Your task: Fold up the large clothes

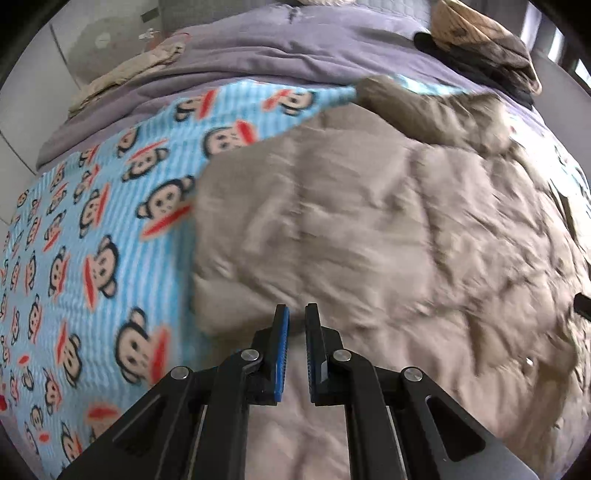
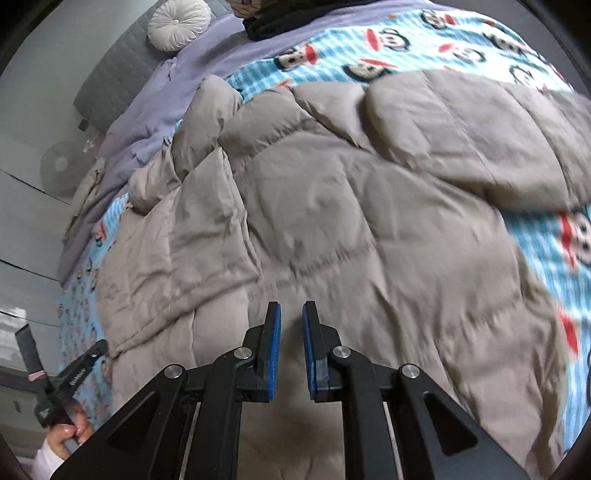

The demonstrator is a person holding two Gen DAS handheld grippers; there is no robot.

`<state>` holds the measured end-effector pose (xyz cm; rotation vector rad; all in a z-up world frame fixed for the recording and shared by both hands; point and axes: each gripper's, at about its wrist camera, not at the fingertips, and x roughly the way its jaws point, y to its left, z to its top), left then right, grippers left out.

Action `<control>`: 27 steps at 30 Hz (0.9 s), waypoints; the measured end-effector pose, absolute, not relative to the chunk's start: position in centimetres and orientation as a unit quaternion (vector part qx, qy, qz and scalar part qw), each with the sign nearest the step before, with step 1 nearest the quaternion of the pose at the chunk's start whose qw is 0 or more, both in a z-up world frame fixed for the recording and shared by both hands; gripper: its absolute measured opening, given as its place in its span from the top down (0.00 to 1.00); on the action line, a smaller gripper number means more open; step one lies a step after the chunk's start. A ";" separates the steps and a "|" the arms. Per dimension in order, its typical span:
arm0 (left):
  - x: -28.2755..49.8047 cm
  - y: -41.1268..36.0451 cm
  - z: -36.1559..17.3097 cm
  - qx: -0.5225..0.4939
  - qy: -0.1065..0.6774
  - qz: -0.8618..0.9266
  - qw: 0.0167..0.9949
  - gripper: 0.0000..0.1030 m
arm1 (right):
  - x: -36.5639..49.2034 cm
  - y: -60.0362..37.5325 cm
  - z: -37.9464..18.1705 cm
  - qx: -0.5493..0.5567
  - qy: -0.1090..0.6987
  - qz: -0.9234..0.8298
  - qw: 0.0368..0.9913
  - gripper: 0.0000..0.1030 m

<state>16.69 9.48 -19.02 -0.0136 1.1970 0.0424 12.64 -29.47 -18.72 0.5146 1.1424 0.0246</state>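
A large taupe quilted coat (image 1: 369, 221) lies spread over a blue monkey-print blanket (image 1: 92, 221) on a bed. My left gripper (image 1: 297, 310) hovers over the coat's near left edge, its blue pads almost together with nothing between them. In the right wrist view the coat (image 2: 351, 221) fills the middle, with one sleeve (image 2: 480, 140) folded across its top right. My right gripper (image 2: 291, 306) hangs above the coat's lower part, jaws nearly touching and empty. The left gripper (image 2: 99, 349) also shows at the lower left by the coat's edge, held by a hand (image 2: 70, 432).
A purple duvet (image 1: 295, 55) covers the far end of the bed. On it lie a beige garment (image 1: 147, 62) and a dark pile of clothes (image 1: 480, 62). A white round cushion (image 2: 179, 24) rests against the grey headboard (image 2: 110, 74). A fan (image 2: 59, 166) stands beside the bed.
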 end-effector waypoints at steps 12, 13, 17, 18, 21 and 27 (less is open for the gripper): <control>14.0 1.6 -19.2 -0.006 0.596 -0.027 0.802 0.15 | 6.9 -32.6 -18.8 0.283 0.542 0.016 0.791 0.54; 13.8 0.9 -18.9 0.000 0.593 -0.012 0.805 0.00 | 6.7 -33.1 -18.8 0.284 0.541 0.015 0.792 0.51; 13.4 -2.0 -17.8 0.019 0.577 -0.025 0.816 0.01 | 6.1 -35.0 -18.4 0.296 0.534 0.011 0.792 0.43; 13.5 -2.6 -17.7 0.018 0.577 -0.029 0.816 0.01 | 6.0 -35.4 -18.4 0.298 0.533 0.010 0.792 0.39; 13.5 -4.3 -17.4 0.016 0.578 -0.030 0.815 0.01 | 5.6 -37.1 -18.2 0.307 0.528 0.010 0.791 0.33; 13.7 -7.1 -17.7 0.012 0.588 -0.033 0.808 0.01 | 5.2 -42.3 -16.7 0.349 0.488 0.004 0.800 0.16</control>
